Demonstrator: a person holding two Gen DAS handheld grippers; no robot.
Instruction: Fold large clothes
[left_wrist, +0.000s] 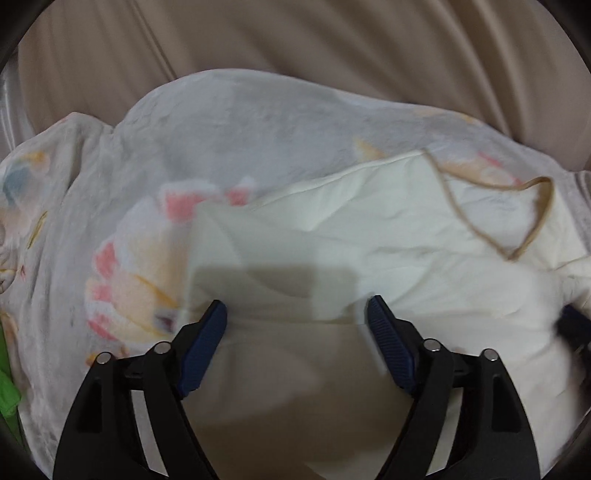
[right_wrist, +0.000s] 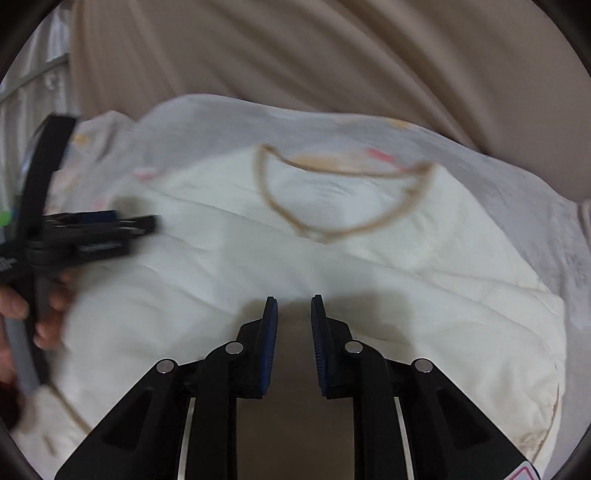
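A cream garment (left_wrist: 406, 229) (right_wrist: 221, 266) lies spread on a pale flower-print blanket (left_wrist: 122, 221) (right_wrist: 221, 114). Its tan-trimmed neckline (left_wrist: 543, 218) (right_wrist: 280, 206) points away from me. My left gripper (left_wrist: 295, 302) hovers over the garment's left edge, jaws wide open with nothing between them. It also shows at the left of the right wrist view as the left gripper (right_wrist: 110, 225), held by a hand (right_wrist: 14, 306). My right gripper (right_wrist: 294, 298) hangs over the middle of the garment; a narrow gap separates its blue pads (right_wrist: 271, 332), with no cloth in it.
Beige pleated fabric (left_wrist: 295, 37) (right_wrist: 332, 55) hangs behind the blanket. A bright green item (left_wrist: 7, 391) lies at the far left edge. A dark blur at the right of the left wrist view is likely the right gripper (left_wrist: 570, 325).
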